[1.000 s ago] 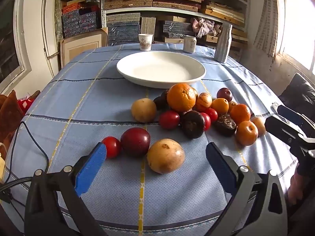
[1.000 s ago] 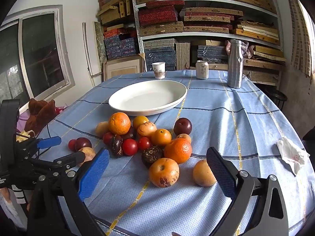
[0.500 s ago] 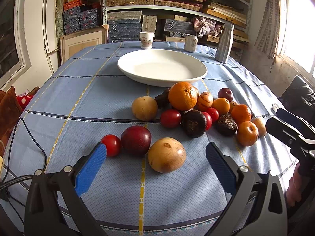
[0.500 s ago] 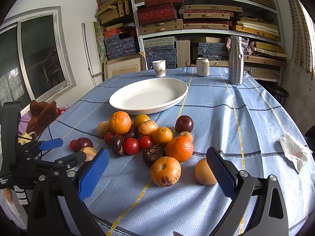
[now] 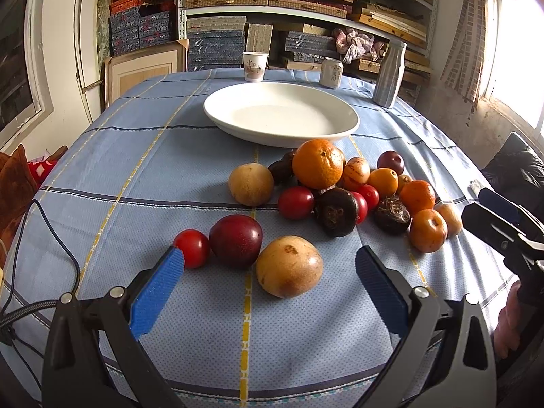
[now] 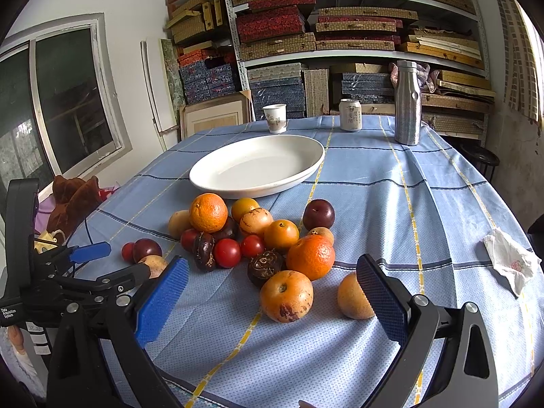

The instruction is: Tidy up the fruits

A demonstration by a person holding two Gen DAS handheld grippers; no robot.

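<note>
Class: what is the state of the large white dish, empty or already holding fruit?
Empty. The white dish shows only its bare inside in both views; all the fruit lies on the tablecloth in front.

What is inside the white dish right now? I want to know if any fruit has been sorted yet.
Nothing shows inside the white dish: its visible floor is bare in both views. Its near rim hides a thin strip of the floor. All the fruit lies on the tablecloth in front.

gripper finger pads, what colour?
Blue, ribbed pads on black frames; clearest in the left wrist view.
</note>
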